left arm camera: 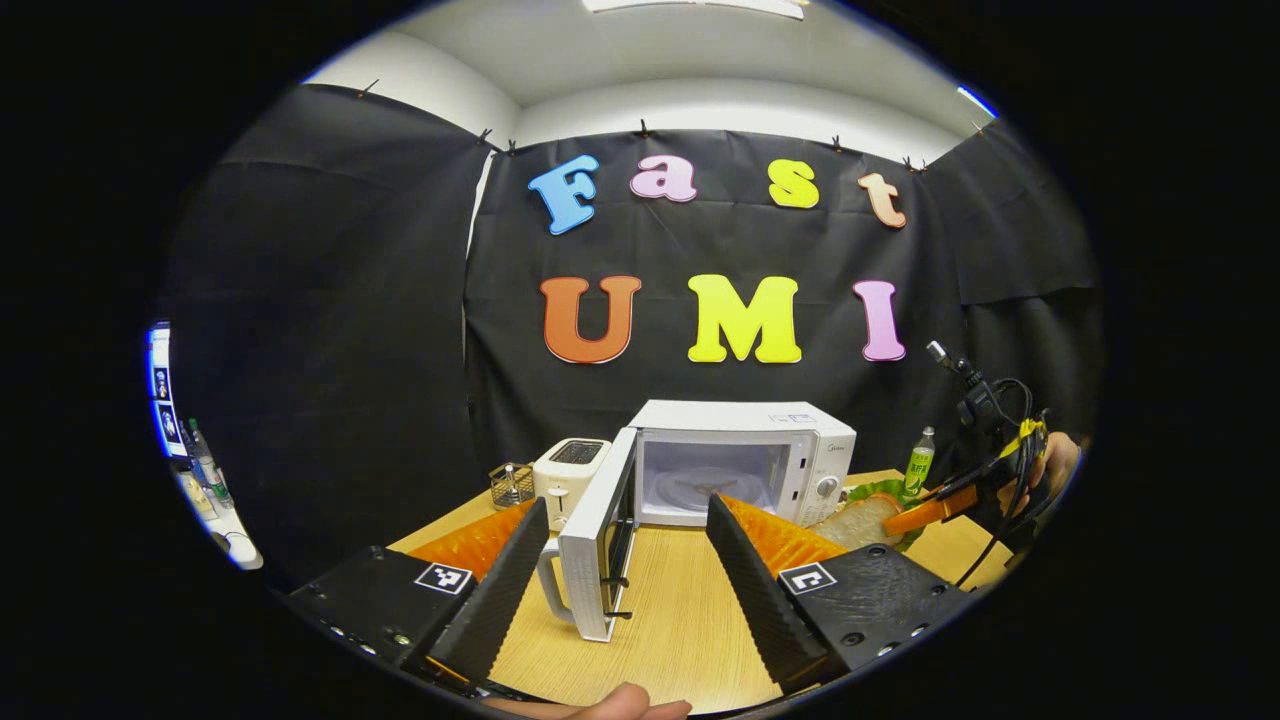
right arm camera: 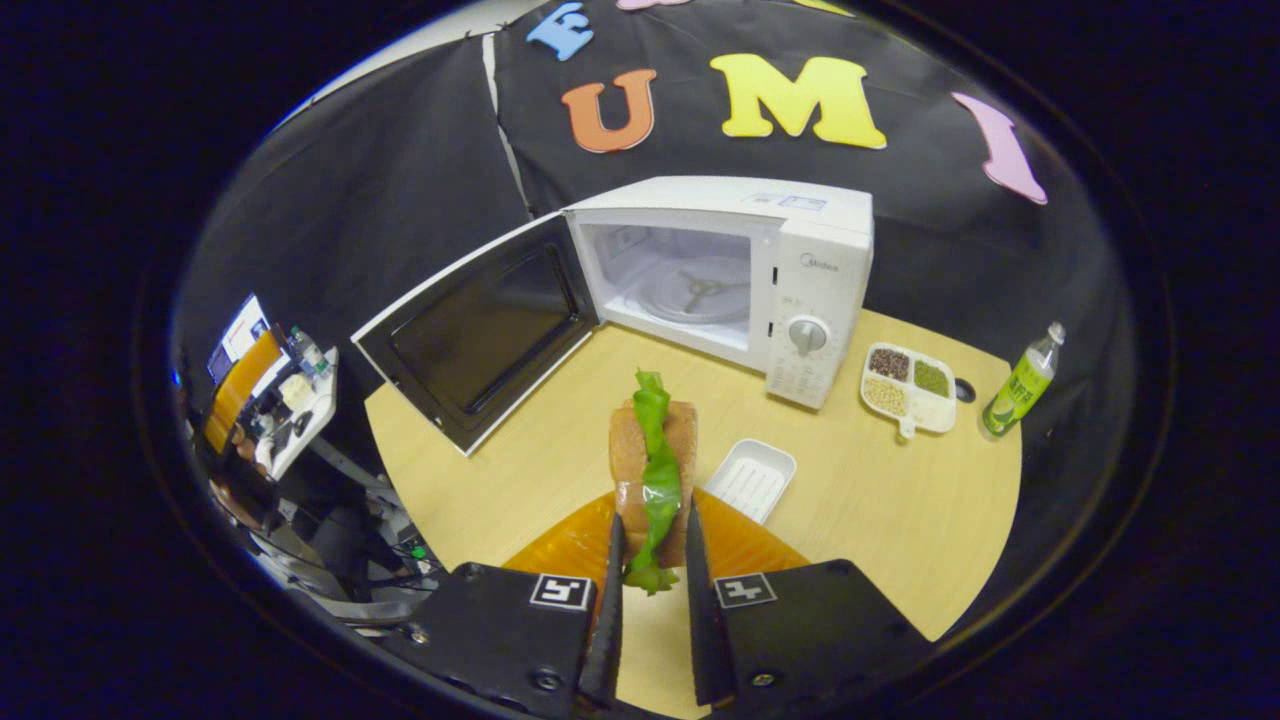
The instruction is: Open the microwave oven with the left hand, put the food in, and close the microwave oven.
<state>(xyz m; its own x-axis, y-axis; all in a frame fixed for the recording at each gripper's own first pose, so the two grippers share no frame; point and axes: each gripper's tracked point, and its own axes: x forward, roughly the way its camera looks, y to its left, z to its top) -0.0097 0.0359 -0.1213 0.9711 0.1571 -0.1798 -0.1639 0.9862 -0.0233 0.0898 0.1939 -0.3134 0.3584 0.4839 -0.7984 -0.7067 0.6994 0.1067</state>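
The white microwave [left arm camera: 745, 460] [right arm camera: 790, 280] stands at the back of the wooden table with its door [left arm camera: 597, 535] [right arm camera: 480, 335] swung wide open to the left; the glass turntable [right arm camera: 700, 290] inside is bare. My left gripper [left arm camera: 625, 545] is open in front of the door, holding nothing. My right gripper [right arm camera: 652, 565] is shut on a sandwich [right arm camera: 652, 470] of bread with a green lettuce leaf, held above the table in front of the oven. In the left gripper view the right gripper [left arm camera: 935, 510] and sandwich [left arm camera: 860, 520] show at the right, with a hand behind.
A white toaster [left arm camera: 570, 475] and a small wire basket [left arm camera: 510, 485] stand left of the microwave. A small white tray [right arm camera: 752, 478], a divided dish of beans [right arm camera: 910, 390] and a green bottle [right arm camera: 1020, 385] [left arm camera: 920, 460] lie on the table's right part. A cluttered side desk [right arm camera: 285, 400] is at far left.
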